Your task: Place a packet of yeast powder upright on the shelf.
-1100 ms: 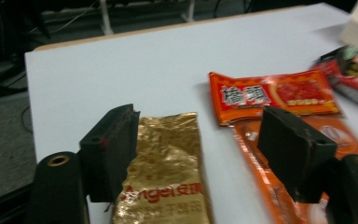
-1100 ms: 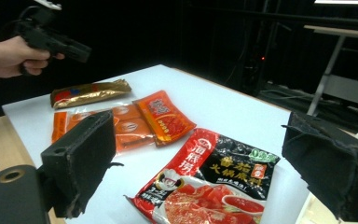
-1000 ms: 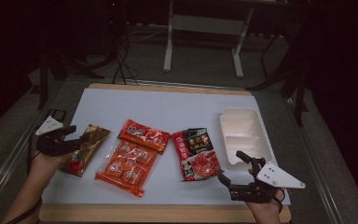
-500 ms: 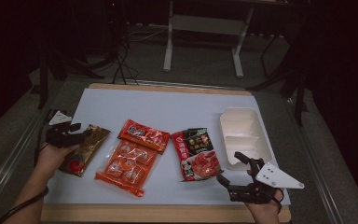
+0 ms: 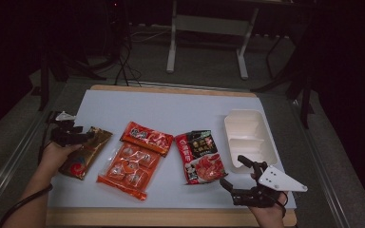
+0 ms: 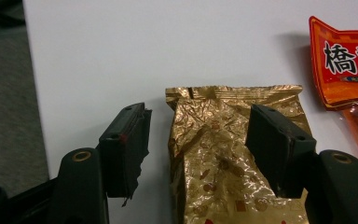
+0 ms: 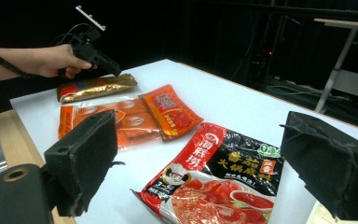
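Left tool [image 6: 196,140] is spread wide over the top end of the gold bag [image 6: 219,163], jaws just closing in a bit then opening but not pinching it, and this bag lies on the white surface [image 5: 171,111] just left of the orange packs [image 5: 135,159], while the right tool [image 5: 244,178], also spread, hovers near the red sauce bag [image 5: 200,156].

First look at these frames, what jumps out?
The gold foil packet at the table's left edge, with the left gripper open astride its top end, pads not yet pressing. Mid-table lie the orange-red sachet packs and a red-and-black soup base pouch, beside a white compartment tray. The right gripper waits open near the front edge.
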Available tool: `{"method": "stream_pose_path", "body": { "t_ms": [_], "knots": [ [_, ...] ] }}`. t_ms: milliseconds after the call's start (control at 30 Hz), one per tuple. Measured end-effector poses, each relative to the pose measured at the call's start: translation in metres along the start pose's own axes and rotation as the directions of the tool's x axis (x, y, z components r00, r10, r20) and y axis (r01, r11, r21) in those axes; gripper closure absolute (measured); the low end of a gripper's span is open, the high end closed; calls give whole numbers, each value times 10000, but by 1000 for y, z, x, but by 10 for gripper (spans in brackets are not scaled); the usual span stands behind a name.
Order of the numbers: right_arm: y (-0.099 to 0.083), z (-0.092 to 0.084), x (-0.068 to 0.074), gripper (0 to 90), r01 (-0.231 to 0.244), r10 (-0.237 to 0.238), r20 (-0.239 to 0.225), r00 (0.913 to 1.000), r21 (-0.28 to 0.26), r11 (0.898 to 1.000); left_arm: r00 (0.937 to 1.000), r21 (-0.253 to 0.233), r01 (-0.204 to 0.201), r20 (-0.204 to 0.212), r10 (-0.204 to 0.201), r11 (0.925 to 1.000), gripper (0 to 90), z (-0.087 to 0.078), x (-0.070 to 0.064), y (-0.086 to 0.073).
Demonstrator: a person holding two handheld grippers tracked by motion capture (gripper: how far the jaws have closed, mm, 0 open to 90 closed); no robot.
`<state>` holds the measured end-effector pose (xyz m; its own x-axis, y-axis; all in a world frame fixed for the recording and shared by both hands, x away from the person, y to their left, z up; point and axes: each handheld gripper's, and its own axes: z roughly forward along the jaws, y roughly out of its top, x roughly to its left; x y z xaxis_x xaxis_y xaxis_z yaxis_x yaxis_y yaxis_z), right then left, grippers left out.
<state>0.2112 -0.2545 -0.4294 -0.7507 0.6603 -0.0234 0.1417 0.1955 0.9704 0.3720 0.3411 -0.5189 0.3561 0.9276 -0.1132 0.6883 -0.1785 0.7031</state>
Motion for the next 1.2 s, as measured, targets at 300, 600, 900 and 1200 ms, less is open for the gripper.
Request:
{"method": "stream_pose_path", "body": {
  "t_ms": [300,600,900,1200],
  "knots": [
    [-1,1,0,110,-18,18,-11,10000,50,10000,10000,323,66,30,-67,9995,398,15,3,-5],
    [-1,2,1,110,38,-37,-24,10000,118,9999,9994,901,-35,354,3,9959,489,25,-5,-2],
    [-1,2,0,111,8,-7,-77,10000,179,9998,9943,1163,-866,-525,932,9894,848,25,-15,1],
    [-1,2,-2,128,-72,73,-82,9999,109,9999,9930,843,-821,-776,887,9931,892,16,-21,4]
  ]
}}
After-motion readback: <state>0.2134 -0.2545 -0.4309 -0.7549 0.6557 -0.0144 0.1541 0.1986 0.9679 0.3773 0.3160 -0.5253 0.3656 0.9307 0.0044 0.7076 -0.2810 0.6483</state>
